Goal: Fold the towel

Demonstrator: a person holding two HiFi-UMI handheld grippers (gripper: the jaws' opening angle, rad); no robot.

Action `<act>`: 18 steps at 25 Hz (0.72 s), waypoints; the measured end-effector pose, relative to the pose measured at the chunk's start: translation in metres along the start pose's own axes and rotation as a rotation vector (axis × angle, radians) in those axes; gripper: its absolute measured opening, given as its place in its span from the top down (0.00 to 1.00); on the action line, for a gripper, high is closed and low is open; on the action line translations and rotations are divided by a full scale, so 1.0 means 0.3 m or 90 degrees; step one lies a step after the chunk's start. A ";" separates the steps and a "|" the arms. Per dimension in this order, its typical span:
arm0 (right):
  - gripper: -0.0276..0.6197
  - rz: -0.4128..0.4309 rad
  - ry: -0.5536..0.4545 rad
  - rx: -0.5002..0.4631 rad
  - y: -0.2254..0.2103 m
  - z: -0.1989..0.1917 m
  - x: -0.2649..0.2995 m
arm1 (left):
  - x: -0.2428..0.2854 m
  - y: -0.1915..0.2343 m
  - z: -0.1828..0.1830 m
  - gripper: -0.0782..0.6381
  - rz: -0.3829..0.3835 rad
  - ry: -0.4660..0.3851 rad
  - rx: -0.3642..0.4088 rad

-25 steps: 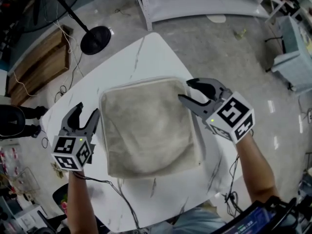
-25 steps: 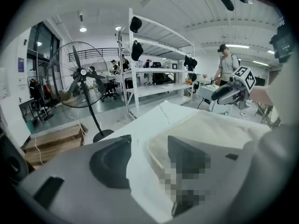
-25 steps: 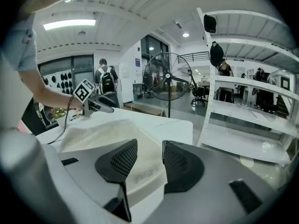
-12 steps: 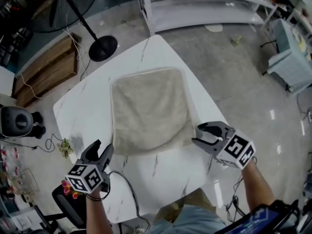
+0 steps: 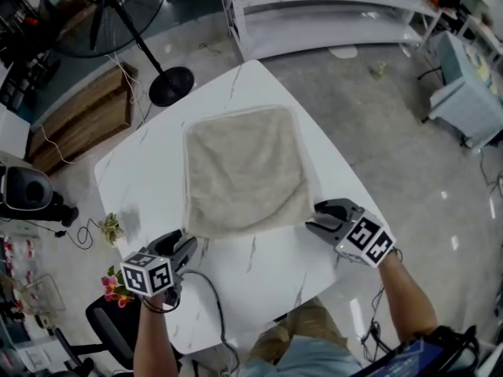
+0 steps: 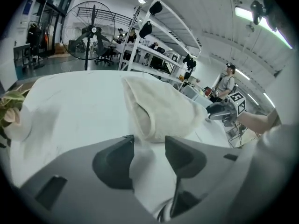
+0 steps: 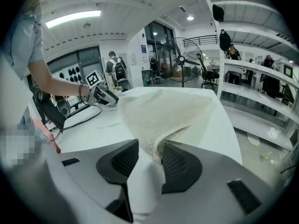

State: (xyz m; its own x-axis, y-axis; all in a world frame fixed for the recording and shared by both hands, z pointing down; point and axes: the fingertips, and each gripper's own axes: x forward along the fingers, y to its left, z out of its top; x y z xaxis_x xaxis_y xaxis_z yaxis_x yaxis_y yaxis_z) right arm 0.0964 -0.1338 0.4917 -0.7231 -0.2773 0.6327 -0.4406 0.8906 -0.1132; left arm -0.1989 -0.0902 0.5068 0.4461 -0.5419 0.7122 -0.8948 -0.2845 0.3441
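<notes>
The left gripper [image 6: 149,143] has its jaws apart, having just been closing. The near-left corner of the towel [image 5: 244,171] sits at their tips, unpinched. The right gripper [image 7: 150,148] has its jaws apart, with the near-right corner lying in the gap. The towel lies folded on a white marble table [image 5: 259,277]. A fan [image 5: 171,86] and shelving [image 5: 330,22] stand beyond. Both grippers slant down at the towel's near edge.

This is a large open lab or workshop hall. It has a polished grey floor [image 5: 377,132] with loose cables [image 5: 82,232]. Long white shelving racks [image 5: 338,10] stand along the far side and a tall pedestal fan [image 6: 93,30] at far left. Strip lights [image 7: 72,17] run along the ceiling. A white marble-patterned counter [image 5: 259,277] stands mid-floor.
</notes>
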 end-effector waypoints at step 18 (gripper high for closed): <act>0.93 0.009 0.129 -0.046 0.059 -0.174 -0.097 | -0.036 -0.126 -0.150 0.83 -0.026 0.043 -0.027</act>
State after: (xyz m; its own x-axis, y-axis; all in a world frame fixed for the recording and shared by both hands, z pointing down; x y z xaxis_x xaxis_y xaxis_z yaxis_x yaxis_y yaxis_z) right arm 0.1372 -0.0911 0.5112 -0.6036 -0.1928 0.7736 -0.3866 0.9194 -0.0725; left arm -0.1706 -0.0380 0.5135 0.4811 -0.4754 0.7366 -0.8766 -0.2711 0.3976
